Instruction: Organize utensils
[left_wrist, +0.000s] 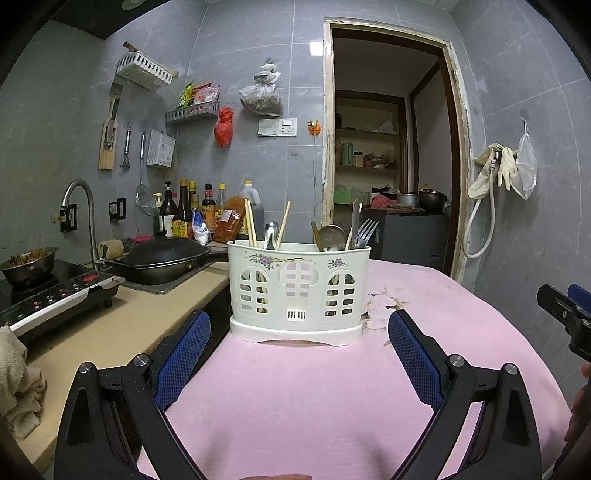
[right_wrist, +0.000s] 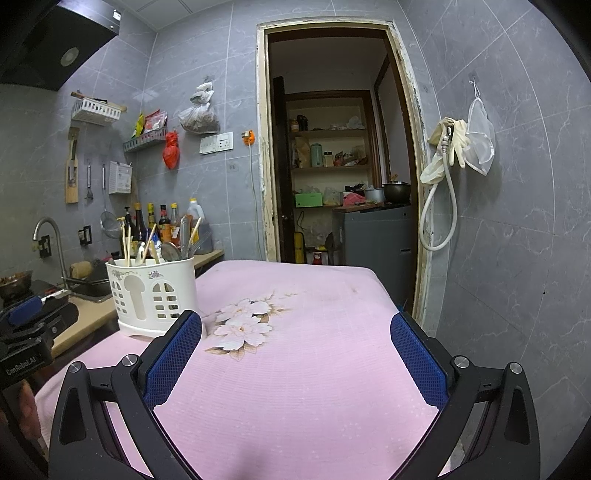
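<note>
Both grippers are spread wide with nothing between the blue pads. Left gripper (left_wrist: 299, 354) hovers low over the pink tablecloth (left_wrist: 295, 406), pointed straight at the white utensil caddy (left_wrist: 299, 291), which sits just past its fingertips and centred between them. Chopsticks (left_wrist: 251, 223), a spoon (left_wrist: 331, 238) and a fork (left_wrist: 365, 232) stick out the top. Right gripper (right_wrist: 295, 354) is aimed at the cloth's flower print (right_wrist: 243, 325), so the caddy ends up off to its left, right behind the left finger. Further left there's a counter with a black wok (left_wrist: 162, 258), an induction hob (left_wrist: 55, 295) and sauce bottles (left_wrist: 188, 214). Open doorway (right_wrist: 332, 166) straight behind the table.
</note>
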